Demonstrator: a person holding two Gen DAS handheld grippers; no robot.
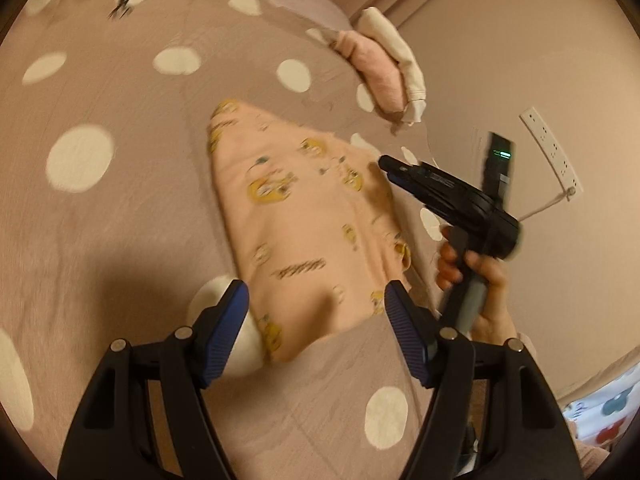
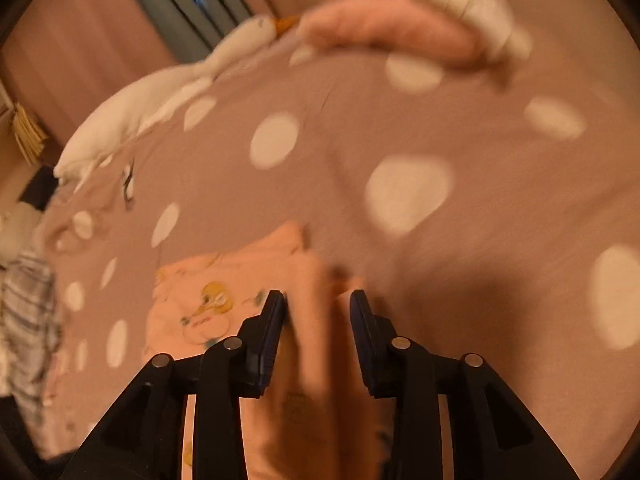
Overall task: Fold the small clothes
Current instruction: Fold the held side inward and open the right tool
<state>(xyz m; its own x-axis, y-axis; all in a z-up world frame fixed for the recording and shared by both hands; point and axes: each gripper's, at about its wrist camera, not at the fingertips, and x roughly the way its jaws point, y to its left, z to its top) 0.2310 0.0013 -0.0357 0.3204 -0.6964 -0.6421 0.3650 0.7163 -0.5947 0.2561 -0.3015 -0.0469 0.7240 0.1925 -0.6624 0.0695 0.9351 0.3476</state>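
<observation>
A small peach garment (image 1: 304, 224) with yellow cartoon prints lies folded on the polka-dot bed cover (image 1: 120, 208). My left gripper (image 1: 316, 300) is open, its jaws held above the garment's near edge, holding nothing. My right gripper (image 1: 384, 164), seen from the left wrist view, hovers at the garment's right side. In the right wrist view the right gripper (image 2: 318, 300) is open, its jaws astride a raised fold of the peach garment (image 2: 256, 280) without closing on it.
A folded pink garment (image 1: 376, 76) and a cream one (image 1: 396, 48) lie stacked at the far right bed edge. A white stuffed goose (image 2: 152, 100) lies at the bed's far side. A wall and power strip (image 1: 552, 152) stand to the right. Striped cloth (image 2: 28, 304) lies at left.
</observation>
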